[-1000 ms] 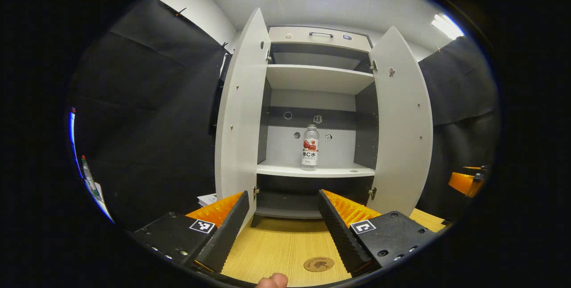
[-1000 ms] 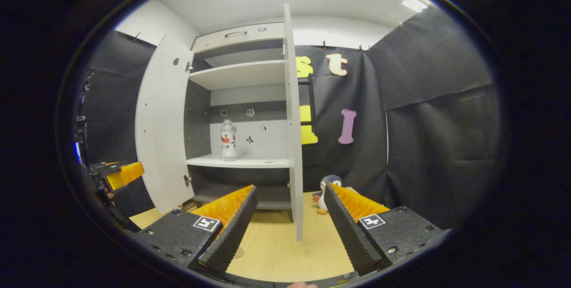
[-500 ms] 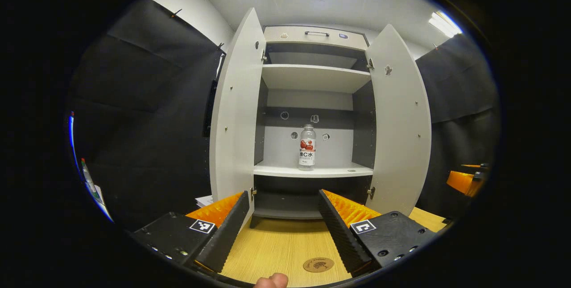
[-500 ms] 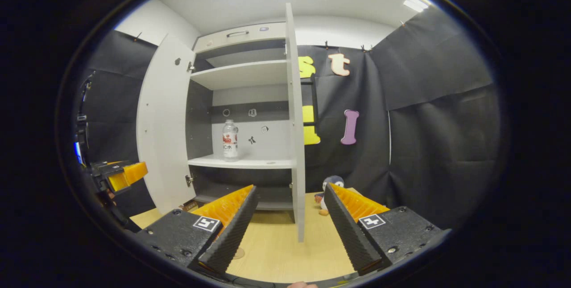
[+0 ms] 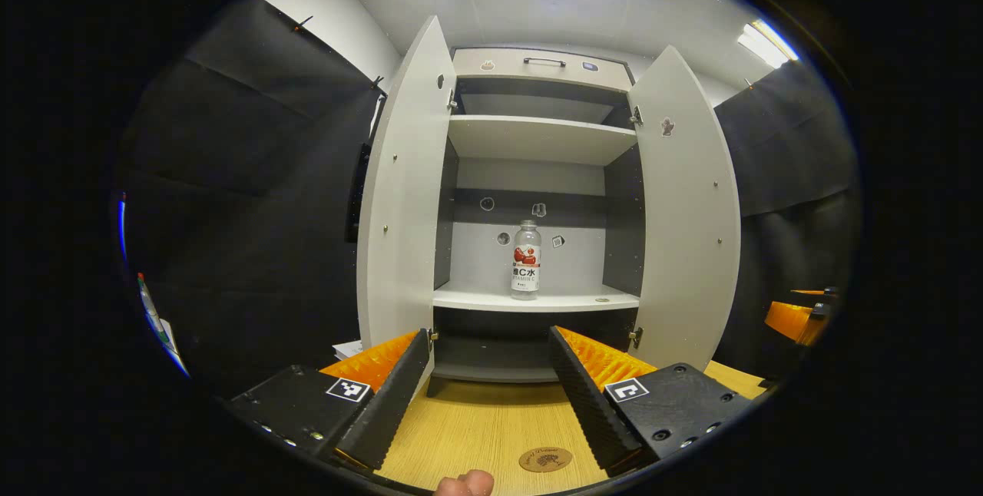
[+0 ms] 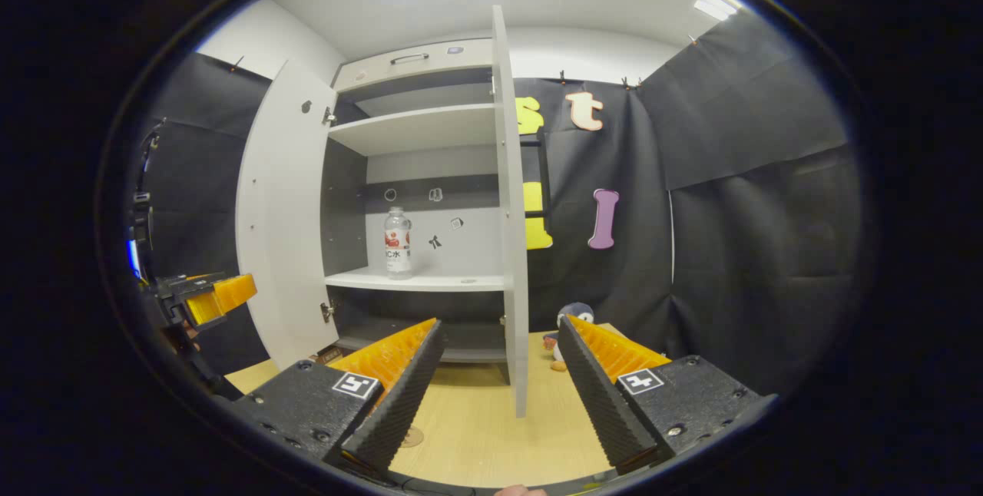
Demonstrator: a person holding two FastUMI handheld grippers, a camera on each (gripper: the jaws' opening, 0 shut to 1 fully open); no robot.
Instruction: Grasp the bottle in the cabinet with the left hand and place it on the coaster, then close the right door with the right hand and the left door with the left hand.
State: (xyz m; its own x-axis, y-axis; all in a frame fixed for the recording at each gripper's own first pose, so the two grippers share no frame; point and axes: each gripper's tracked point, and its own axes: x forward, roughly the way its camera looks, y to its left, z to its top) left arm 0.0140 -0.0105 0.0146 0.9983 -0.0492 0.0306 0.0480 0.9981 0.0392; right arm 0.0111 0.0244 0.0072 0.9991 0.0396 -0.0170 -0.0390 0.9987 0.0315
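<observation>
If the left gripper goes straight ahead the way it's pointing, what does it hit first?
Probably the clear plastic bottle with the red label, upright on the white cabinet shelf. The open left gripper faces between both open doors; depth is unclear.

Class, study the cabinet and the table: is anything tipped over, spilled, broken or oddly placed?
Nothing stands out. The bottle stands upright on the cabinet's middle shelf, both doors hang open, the coaster lies flat on the table, and a penguin toy sits behind the right door.

One bottle [image 5: 526, 259], one coaster [image 5: 546, 459] — two doors [image 5: 399, 196], two grippers [image 5: 487, 385].
</observation>
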